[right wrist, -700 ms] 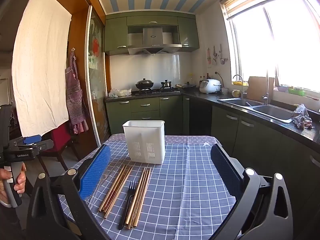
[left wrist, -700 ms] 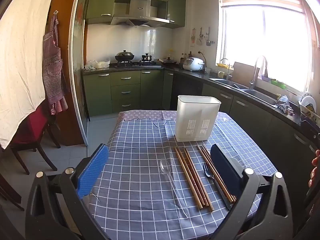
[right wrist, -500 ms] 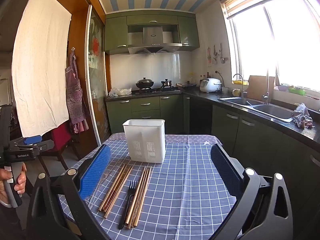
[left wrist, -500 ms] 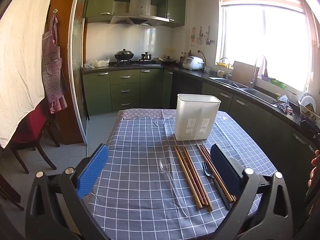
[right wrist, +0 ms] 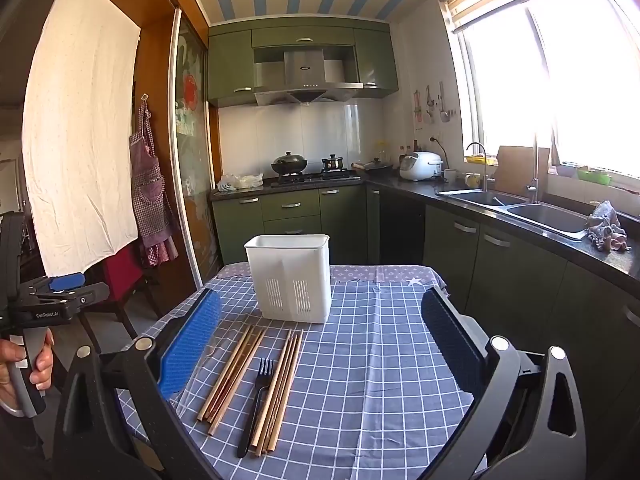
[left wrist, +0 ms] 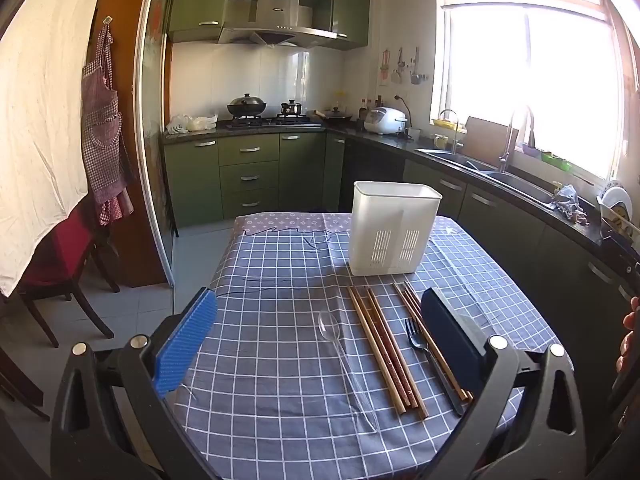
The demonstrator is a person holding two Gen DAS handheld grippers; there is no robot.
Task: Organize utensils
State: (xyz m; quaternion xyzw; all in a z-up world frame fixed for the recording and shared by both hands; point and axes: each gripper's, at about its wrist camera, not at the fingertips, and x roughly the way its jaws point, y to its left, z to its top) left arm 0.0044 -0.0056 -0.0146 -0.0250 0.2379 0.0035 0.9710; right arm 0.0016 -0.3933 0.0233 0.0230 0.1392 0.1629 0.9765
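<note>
Blue-padded and black, our left gripper (left wrist: 320,336) hangs above the near edge of the table with its jaws spread wide and nothing between them; our right gripper (right wrist: 320,340) is likewise spread wide and empty. Below them the checked tablecloth (left wrist: 280,280) carries the utensils in a row, all lying flat and pointing roughly toward the far end. In the left wrist view we see, from left to right, a clear plastic spoon (left wrist: 340,356), a first bundle of wooden chopsticks (left wrist: 384,350), a black fork (left wrist: 424,356) and a second bundle of chopsticks (left wrist: 420,320) just beside the fork. Beyond the chopstick tips stands the white utensil holder (left wrist: 394,228), upright, near but not touching them. Farther back we note green cabinets (left wrist: 248,176) and a sink (right wrist: 520,208) under the window.
</note>
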